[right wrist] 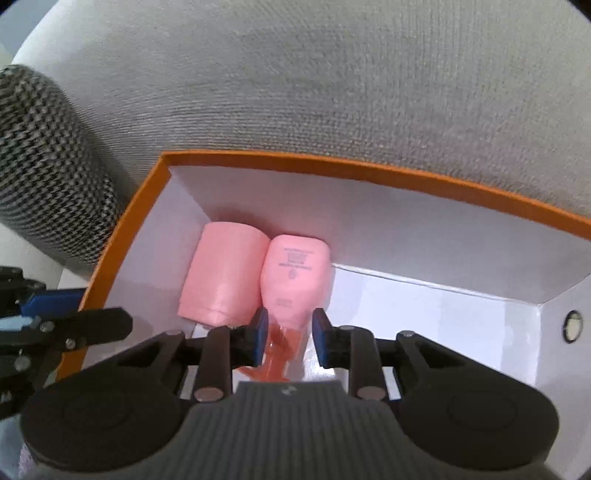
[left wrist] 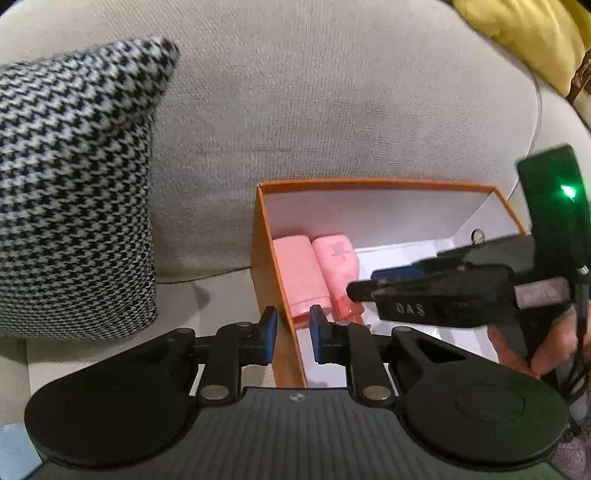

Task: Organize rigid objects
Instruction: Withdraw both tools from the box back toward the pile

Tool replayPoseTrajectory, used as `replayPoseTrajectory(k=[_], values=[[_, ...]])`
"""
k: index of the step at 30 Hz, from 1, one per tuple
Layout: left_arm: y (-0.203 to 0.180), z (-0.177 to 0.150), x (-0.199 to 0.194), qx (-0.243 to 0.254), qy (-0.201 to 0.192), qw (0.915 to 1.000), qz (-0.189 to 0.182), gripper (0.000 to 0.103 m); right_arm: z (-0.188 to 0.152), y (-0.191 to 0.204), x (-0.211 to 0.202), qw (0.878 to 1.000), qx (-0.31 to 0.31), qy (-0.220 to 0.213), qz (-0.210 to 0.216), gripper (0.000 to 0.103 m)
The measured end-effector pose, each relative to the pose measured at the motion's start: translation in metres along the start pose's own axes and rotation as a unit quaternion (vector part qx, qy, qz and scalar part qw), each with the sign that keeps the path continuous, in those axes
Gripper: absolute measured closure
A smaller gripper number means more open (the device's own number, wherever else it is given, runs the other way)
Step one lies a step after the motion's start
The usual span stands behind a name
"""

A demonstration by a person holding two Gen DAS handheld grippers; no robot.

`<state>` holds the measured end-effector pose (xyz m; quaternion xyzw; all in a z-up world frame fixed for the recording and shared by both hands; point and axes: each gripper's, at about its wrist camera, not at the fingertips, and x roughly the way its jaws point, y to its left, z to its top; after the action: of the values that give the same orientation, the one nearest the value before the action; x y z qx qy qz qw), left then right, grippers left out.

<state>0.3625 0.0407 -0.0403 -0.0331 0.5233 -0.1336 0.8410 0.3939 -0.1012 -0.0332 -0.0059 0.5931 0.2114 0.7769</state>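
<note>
An orange box (right wrist: 424, 176) with a white inside sits on a grey sofa; it also shows in the left wrist view (left wrist: 264, 266). Two pink things lie side by side in its left end: a pink cylinder (right wrist: 223, 275) and a pink pump bottle (right wrist: 295, 275), also seen in the left wrist view as the cylinder (left wrist: 301, 273) and the bottle (left wrist: 338, 264). My right gripper (right wrist: 290, 336) is open, its fingers on either side of the bottle's pump neck without closing on it. My left gripper (left wrist: 292, 334) is open and straddles the box's left wall.
A black-and-white houndstooth cushion (left wrist: 70, 192) stands left of the box and shows in the right wrist view (right wrist: 44, 166). The sofa back (left wrist: 332, 92) rises behind the box. A yellow cushion (left wrist: 524, 33) lies at the far right.
</note>
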Motion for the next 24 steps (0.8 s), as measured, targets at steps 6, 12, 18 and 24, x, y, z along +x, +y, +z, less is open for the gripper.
replayPoseTrajectory(k=[6, 12, 18, 24], values=[[-0.010, -0.024, -0.043, -0.005, -0.077, 0.9970, 0.007, 0.083, -0.031, 0.012, -0.059, 0.998, -0.023, -0.057, 0.005, 0.075], [-0.016, -0.080, -0.086, -0.012, -0.089, 0.9958, -0.014, 0.083, -0.088, 0.019, -0.117, 0.993, -0.024, -0.115, 0.033, 0.075], [-0.011, -0.154, -0.093, -0.057, -0.020, 0.9978, -0.029, 0.083, -0.169, 0.032, -0.141, 0.991, -0.005, -0.127, 0.039, 0.073], [-0.008, -0.216, -0.090, -0.128, 0.055, 0.9898, -0.027, 0.082, -0.238, 0.045, -0.114, 0.997, 0.015, -0.069, 0.041, 0.069]])
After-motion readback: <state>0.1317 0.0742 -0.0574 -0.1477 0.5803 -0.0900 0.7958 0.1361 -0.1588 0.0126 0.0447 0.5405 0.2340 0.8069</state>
